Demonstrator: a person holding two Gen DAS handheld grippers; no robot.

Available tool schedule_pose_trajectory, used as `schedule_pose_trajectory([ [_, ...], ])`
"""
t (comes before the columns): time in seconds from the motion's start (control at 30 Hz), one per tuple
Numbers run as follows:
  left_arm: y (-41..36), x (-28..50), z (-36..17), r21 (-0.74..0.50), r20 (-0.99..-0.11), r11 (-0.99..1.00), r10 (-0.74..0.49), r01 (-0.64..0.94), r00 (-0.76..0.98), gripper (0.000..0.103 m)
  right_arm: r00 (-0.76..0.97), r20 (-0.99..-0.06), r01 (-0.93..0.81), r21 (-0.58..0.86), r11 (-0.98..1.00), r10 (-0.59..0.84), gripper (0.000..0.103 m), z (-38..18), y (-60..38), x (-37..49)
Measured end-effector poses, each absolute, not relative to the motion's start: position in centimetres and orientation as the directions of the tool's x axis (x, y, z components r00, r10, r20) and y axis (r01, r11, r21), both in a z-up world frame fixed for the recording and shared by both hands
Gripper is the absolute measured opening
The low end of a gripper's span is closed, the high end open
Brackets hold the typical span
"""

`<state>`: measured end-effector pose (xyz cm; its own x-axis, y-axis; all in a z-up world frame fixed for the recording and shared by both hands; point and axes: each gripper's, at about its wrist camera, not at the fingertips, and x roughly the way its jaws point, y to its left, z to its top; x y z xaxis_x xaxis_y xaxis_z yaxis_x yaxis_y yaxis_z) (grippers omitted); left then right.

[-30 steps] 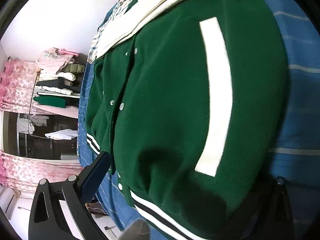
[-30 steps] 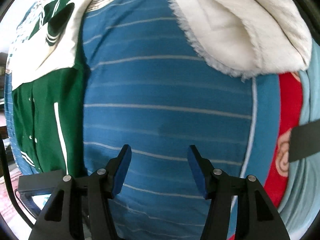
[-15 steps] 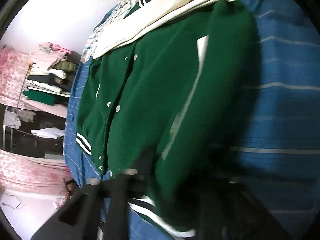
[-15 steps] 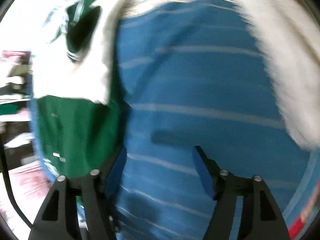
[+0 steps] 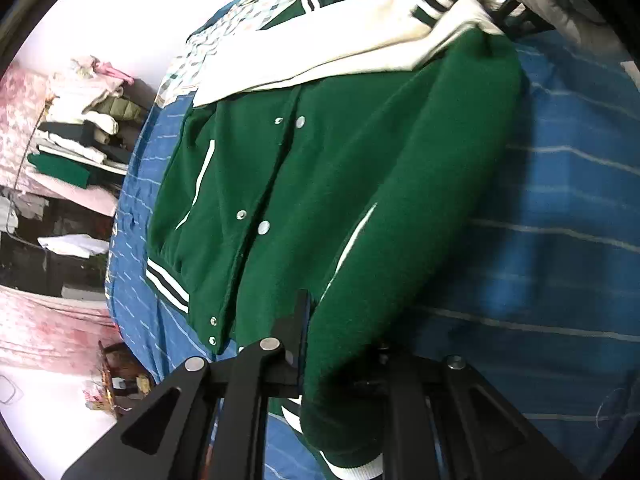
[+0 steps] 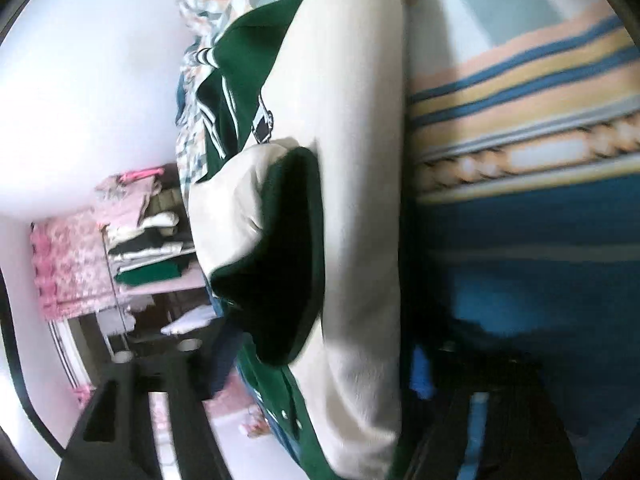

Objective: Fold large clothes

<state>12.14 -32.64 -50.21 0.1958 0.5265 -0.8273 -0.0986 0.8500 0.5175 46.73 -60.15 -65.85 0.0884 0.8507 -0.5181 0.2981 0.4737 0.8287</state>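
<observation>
A green varsity jacket (image 5: 328, 184) with cream sleeves (image 5: 320, 52) and snap buttons lies on a blue striped bedsheet (image 5: 560, 208). My left gripper (image 5: 340, 344) is shut on the jacket's right edge near the striped hem and lifts that fold. In the right wrist view a cream sleeve (image 6: 352, 200) and green jacket body (image 6: 288, 264) fill the space between the fingers of my right gripper (image 6: 320, 364), which looks closed on the sleeve. The right gripper also shows at the top right of the left wrist view (image 5: 516, 12), at the cream sleeve.
A shelf rack with stacked folded clothes (image 5: 76, 132) stands left beyond the bed (image 6: 144, 240). Pink patterned curtains (image 5: 24, 128) hang beside it. A striped patterned blanket (image 6: 520, 92) lies at the head of the bed.
My left gripper closed on the jacket's right edge and lifted it over. My right gripper moved from over the bare sheet to the cream sleeve and took hold of it.
</observation>
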Motion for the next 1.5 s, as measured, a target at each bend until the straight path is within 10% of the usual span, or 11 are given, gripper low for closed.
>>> schedule_pose_trajectory([
  [0.17, -29.6, 12.2, -47.9, 0.421, -0.875, 0.898, 0.439, -0.127, 0.205, 0.01, 0.128, -0.592, 0.308, 0.787, 0.535, 0.796, 0.022, -62.7, -58.4, 46.3],
  [0.57, -11.1, 14.2, -39.3, 0.164, -0.926, 0.928, 0.261, -0.335, 0.271, 0.016, 0.137, -0.709, 0.148, 0.705, 0.693, 0.692, 0.021, -44.8, -46.6, 49.6],
  [0.83, 5.0, 16.4, -44.4, 0.021, -0.958, 0.841, 0.172, -0.54, 0.23, 0.023, 0.059, -0.828, 0.081, 0.561, 0.824, 0.558, 0.021, -45.3, -27.1, 54.7],
  [0.93, 9.4, 16.4, -48.3, 0.011, -0.973, 0.802, 0.148, -0.598, 0.179, 0.034, -0.001, -0.859, 0.048, 0.511, 0.858, 0.512, 0.022, -48.5, -20.3, 56.3],
  [1.07, 13.7, 15.4, -51.2, -0.02, -0.985, 0.74, 0.103, -0.672, 0.142, 0.082, -0.078, -0.839, 0.053, 0.536, 0.843, 0.538, 0.058, -53.2, -15.2, 57.9],
  [1.27, 14.3, 13.5, -51.6, -0.022, -0.984, 0.699, 0.112, -0.714, 0.14, 0.091, -0.047, -0.676, 0.009, 0.736, 0.677, 0.735, 0.066, -51.5, -19.5, 57.6],
  [1.5, 12.6, 15.4, -55.0, 0.091, -0.983, 0.725, 0.177, -0.683, 0.057, 0.103, 0.074, -0.871, 0.117, 0.492, 0.863, 0.486, 0.067, -54.4, -36.8, 57.7],
])
